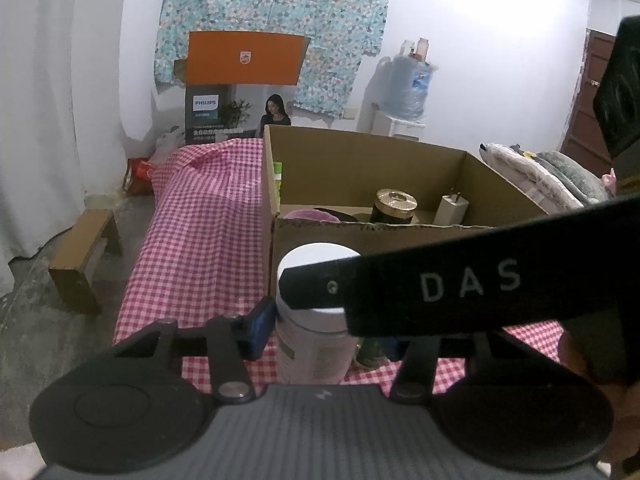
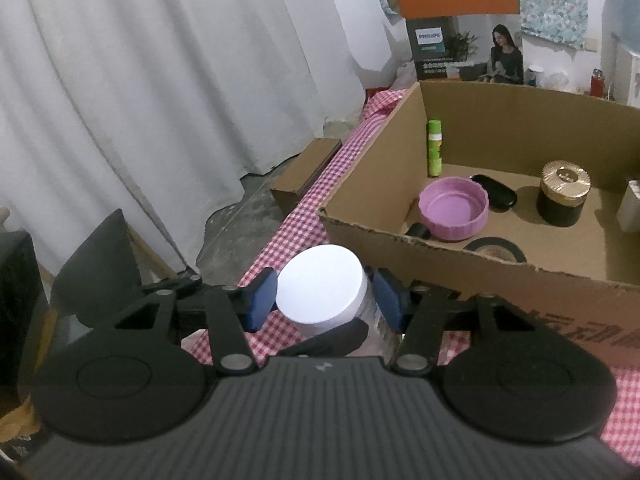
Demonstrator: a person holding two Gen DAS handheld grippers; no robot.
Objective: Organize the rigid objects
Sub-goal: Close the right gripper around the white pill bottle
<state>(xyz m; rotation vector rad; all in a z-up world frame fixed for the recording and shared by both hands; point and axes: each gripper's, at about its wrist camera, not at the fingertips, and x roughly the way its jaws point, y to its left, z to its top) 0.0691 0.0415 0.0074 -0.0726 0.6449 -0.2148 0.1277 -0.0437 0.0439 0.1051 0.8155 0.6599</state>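
A white-lidded jar (image 2: 324,290) stands on the checked cloth just in front of the cardboard box (image 2: 460,264). My right gripper (image 2: 324,300) has its blue pads on either side of the jar's lid and is shut on it. The jar (image 1: 312,332) also shows in the left wrist view between my left gripper's (image 1: 320,336) blue pads (image 1: 258,332), which stand wide around its body; the right gripper's black finger marked DAS (image 1: 460,284) crosses over the lid. The box holds a pink bowl (image 2: 454,208), a gold-lidded black jar (image 2: 564,194), a green tube (image 2: 435,148) and a white charger (image 1: 452,208).
The box sits on a table with a red-and-white checked cloth (image 1: 200,240). A small cardboard box (image 1: 84,260) lies on the floor to the left. White curtains (image 2: 160,80) hang behind. A Philips carton (image 1: 240,92) stands by the far wall.
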